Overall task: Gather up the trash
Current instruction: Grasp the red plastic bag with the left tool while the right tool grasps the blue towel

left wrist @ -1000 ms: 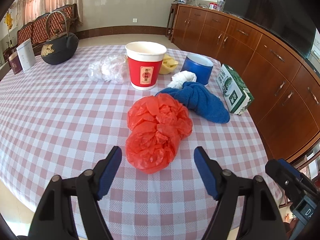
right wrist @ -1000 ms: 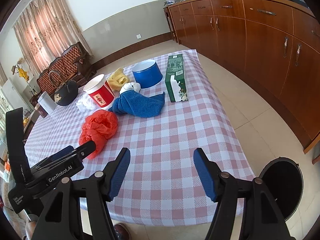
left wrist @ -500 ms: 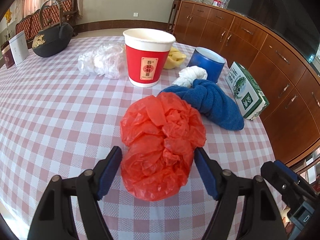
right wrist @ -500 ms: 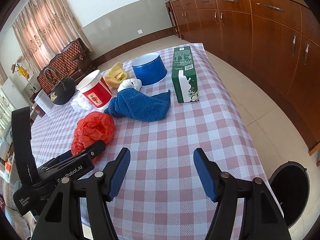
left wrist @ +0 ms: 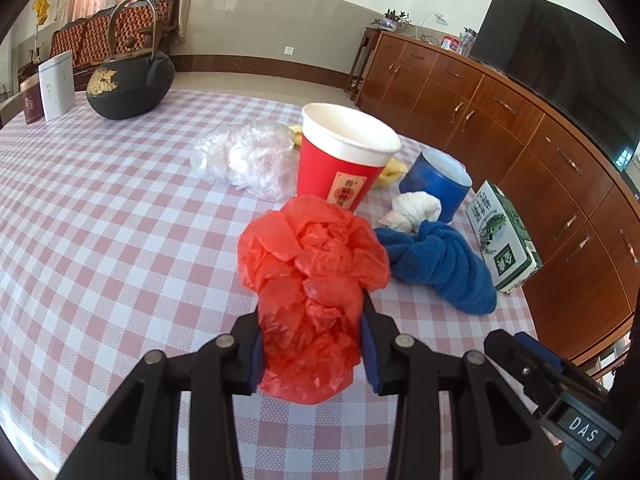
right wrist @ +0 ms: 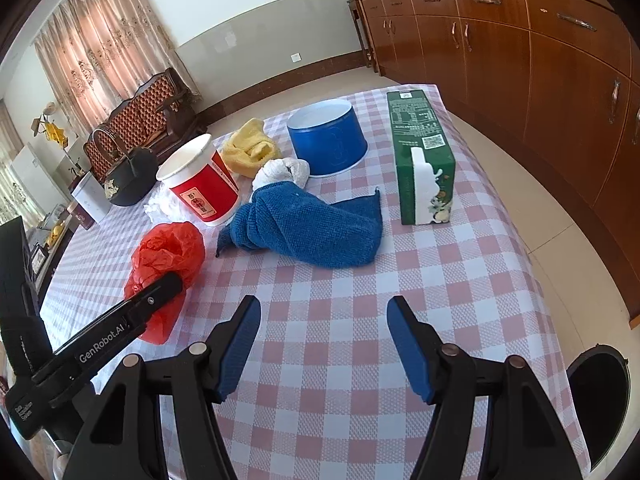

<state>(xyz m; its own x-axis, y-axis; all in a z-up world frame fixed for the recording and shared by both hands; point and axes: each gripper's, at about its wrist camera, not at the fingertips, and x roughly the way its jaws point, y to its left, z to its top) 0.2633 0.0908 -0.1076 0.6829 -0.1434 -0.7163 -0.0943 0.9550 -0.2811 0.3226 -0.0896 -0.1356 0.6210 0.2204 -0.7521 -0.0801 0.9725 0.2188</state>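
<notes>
Red plastic bag (left wrist: 316, 292) — crumpled, sitting low centre of the left wrist view, on the checked tablecloth (left wrist: 100, 240). Its long axis runs up the frame, straight along the line the left gripper (left wrist: 310, 354) points. The near end of the bag lies between the two blue pads; the bulkier far end billows out above and beyond the tips. The jaws have just been closing, and I read both pads as pressing into the plastic now, so the bag is clamped at its lower half.

In the right wrist view the same bag (right wrist: 166, 264) appears at left of centre, with the left gripper's black finger across it. My right gripper (right wrist: 324, 344) stands with jaws apart over bare cloth at bottom centre, nothing between them; the bag lies up and left of it, well apart. So the left hand is plainly the nearer one.

Outward from the bag: red paper cup (left wrist: 346, 160) just behind it, blue towel (left wrist: 440, 264) to its right, clear plastic wad (left wrist: 244, 156) at upper left of it.

Judgement — the grip sits on soft film only; lifting straight up should clear the cup.
</notes>
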